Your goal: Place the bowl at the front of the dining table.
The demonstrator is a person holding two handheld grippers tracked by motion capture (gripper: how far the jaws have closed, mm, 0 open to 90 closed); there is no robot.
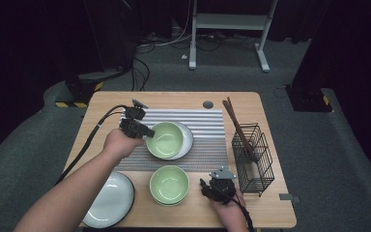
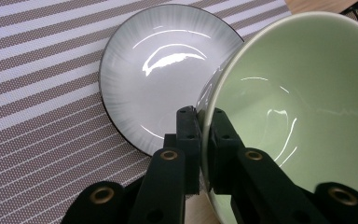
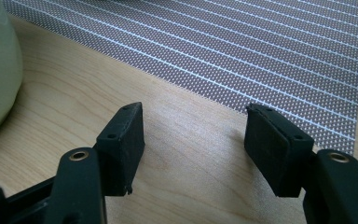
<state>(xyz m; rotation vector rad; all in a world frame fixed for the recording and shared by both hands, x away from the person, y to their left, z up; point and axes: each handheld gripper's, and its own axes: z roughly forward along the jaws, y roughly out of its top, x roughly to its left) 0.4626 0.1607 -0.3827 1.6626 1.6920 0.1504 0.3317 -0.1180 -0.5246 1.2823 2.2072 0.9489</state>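
Black left gripper (image 2: 204, 122) clamped on glossy green bowl (image 2: 298, 112) rim, round grey plate (image 2: 158, 74) beneath, right gripper (image 3: 193, 140) agape

text: none legible | labels: none | brands: none | numbers: none | signs: none

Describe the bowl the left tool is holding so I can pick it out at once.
Find the striped mat mid-table. On its left part a white plate lies, with a pale green bowl over it. Unlike the stacked green bowls on bare wood nearer the person, its rim is pinched by the left tool.
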